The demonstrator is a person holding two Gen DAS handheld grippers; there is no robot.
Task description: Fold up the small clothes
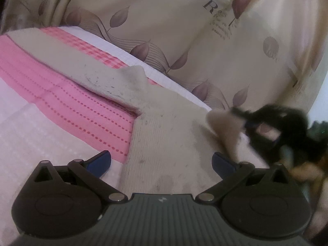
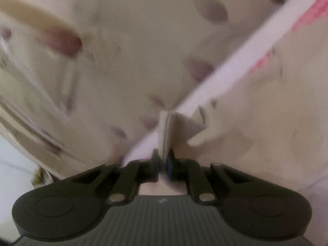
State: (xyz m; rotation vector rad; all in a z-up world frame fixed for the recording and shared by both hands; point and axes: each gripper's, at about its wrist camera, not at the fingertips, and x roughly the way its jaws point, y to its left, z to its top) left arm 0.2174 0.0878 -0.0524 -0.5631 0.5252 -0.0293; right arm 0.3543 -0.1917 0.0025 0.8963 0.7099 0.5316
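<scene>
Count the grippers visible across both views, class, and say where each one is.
2. The left gripper hovers open above the beige knit garment; the right gripper pinches that garment's corner at the right.

Your right tongs point(image 1: 244, 121) smear into a dark blur, and motion blur hides where the sock point(image 2: 180, 126) ends.

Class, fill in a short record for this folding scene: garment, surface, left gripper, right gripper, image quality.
garment: beige knitted garment, lying partly flat
surface: pink and white bedding
backdrop: leaf-print curtain
left gripper: open, over the garment, holding nothing
right gripper: shut on a corner of the garment, lifted off the bedding
image quality: right wrist view blurred by motion
</scene>
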